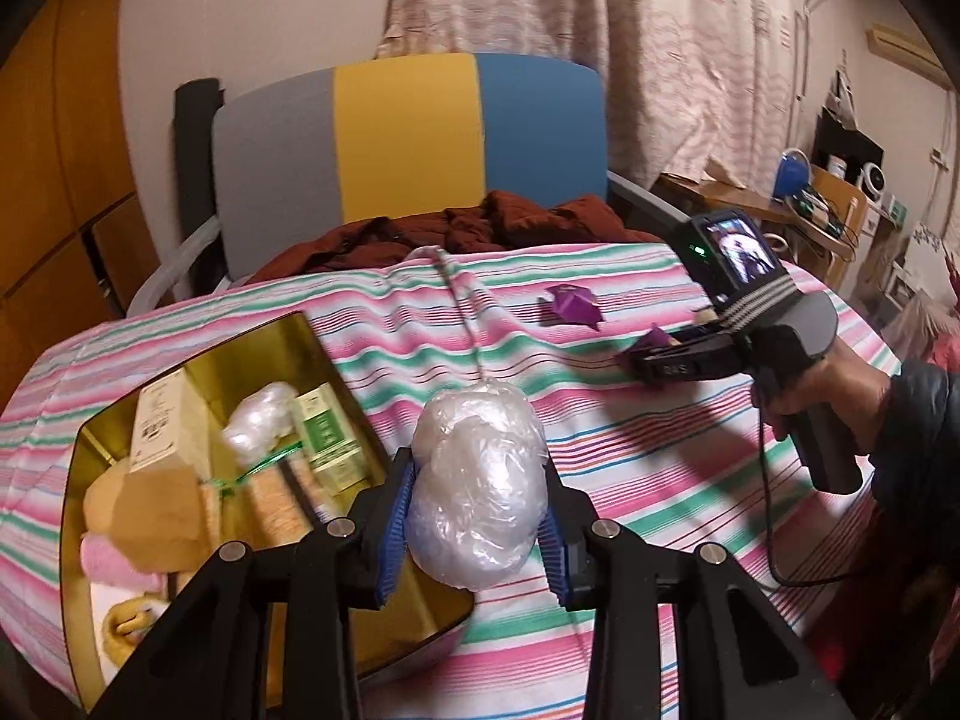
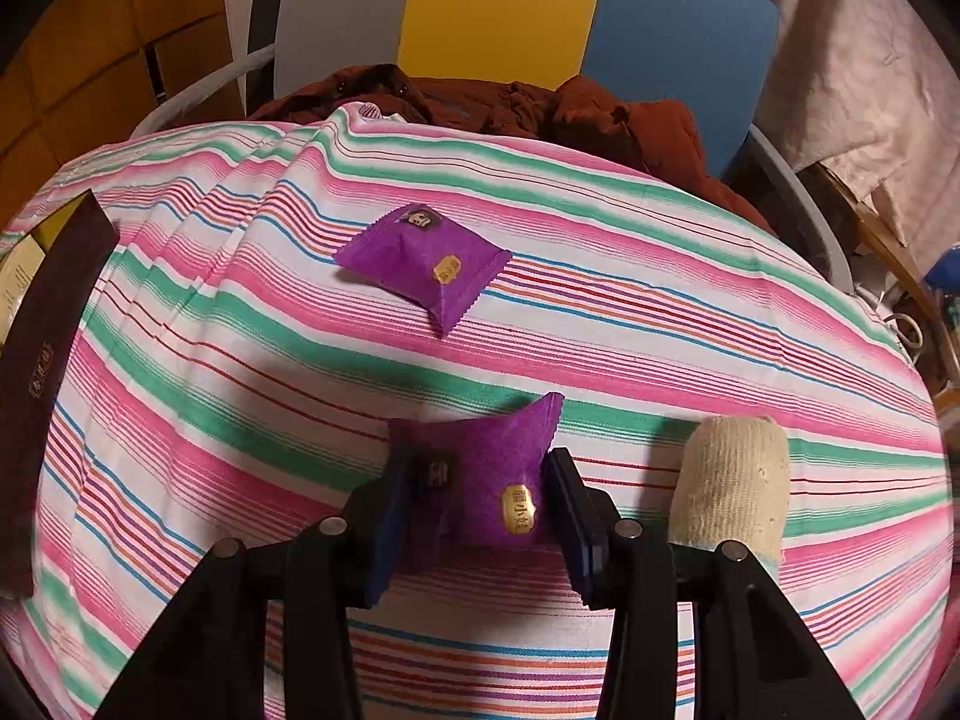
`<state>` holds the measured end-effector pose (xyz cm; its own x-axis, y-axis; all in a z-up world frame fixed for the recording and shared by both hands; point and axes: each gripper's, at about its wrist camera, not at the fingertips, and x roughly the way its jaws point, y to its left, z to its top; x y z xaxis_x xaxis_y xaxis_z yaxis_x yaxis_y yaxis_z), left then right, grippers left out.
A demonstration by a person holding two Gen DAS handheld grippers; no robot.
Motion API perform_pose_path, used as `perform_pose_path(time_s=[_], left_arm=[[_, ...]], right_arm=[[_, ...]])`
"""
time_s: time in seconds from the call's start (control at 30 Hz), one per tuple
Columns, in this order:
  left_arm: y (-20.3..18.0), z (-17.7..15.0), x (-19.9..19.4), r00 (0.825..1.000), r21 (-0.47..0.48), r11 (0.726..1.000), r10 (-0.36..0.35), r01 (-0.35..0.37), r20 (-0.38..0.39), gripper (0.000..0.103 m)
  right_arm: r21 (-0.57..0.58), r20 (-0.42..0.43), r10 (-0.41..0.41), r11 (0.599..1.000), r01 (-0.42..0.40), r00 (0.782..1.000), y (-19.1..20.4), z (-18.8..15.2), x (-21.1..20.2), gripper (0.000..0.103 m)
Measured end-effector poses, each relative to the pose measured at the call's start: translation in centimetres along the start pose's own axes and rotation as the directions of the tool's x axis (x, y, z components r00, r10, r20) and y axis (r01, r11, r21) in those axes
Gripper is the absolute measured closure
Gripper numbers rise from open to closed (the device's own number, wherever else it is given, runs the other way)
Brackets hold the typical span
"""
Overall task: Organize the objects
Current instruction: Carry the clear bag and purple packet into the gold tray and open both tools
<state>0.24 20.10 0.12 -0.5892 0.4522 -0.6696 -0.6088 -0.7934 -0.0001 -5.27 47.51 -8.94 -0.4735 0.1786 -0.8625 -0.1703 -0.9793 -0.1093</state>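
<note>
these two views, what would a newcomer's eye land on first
Probably the clear plastic bundle gripped in the left gripper, beside the open gold box of packets at left. Then the purple packet between the right gripper's fingers, a second one lying farther off on the striped cloth.

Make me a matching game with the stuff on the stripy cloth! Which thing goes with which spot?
Things:
1. crinkly clear plastic bundle
2. purple foil packet with gold label
3. second purple foil packet
4. cream knitted roll

Spots:
A. lying free on the cloth
B. in the left gripper
C. beside the right gripper
D. between the right jaws

Pairs: 1-B, 2-D, 3-A, 4-C
</note>
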Motion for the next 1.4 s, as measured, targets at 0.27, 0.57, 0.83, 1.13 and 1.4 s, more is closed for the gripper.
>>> perform_pose_path(time_s=[0.27,0.57,0.83,1.13,1.4], left_arm=[[7.5,-1.5,-2.4,0.995,-0.141,0.985,0.102,-0.1,0.011,0.066],[13.1,-4.2,-3.5,0.988,-0.273,0.95,0.151,-0.149,-0.016,0.066],[12.4,-5.2,-2.5,0.997,-0.265,0.962,0.07,-0.071,-0.015,0.066],[12.2,-4.4,0.1,0.999,-0.275,0.961,0.02,-0.033,-0.049,0.058],[13.1,-5.7,-1.2,0.999,-0.311,0.95,0.02,-0.033,-0.043,0.043]], right_arm=[[-0.02,-0.035,0.001,1.0,-0.002,0.999,1.4,-0.1,-0.8,0.059],[0.007,-0.023,0.114,0.993,-0.114,0.993,5.1,0.3,-3.9,0.06],[-0.041,0.081,0.28,0.96,-0.277,0.957,12.0,2.2,-9.7,0.06],[-0.061,0.06,0.471,0.882,-0.468,0.88,22.2,6.1,-10.9,0.053],[-0.059,0.036,0.511,0.859,-0.508,0.859,26.4,6.5,-10.6,0.043]])
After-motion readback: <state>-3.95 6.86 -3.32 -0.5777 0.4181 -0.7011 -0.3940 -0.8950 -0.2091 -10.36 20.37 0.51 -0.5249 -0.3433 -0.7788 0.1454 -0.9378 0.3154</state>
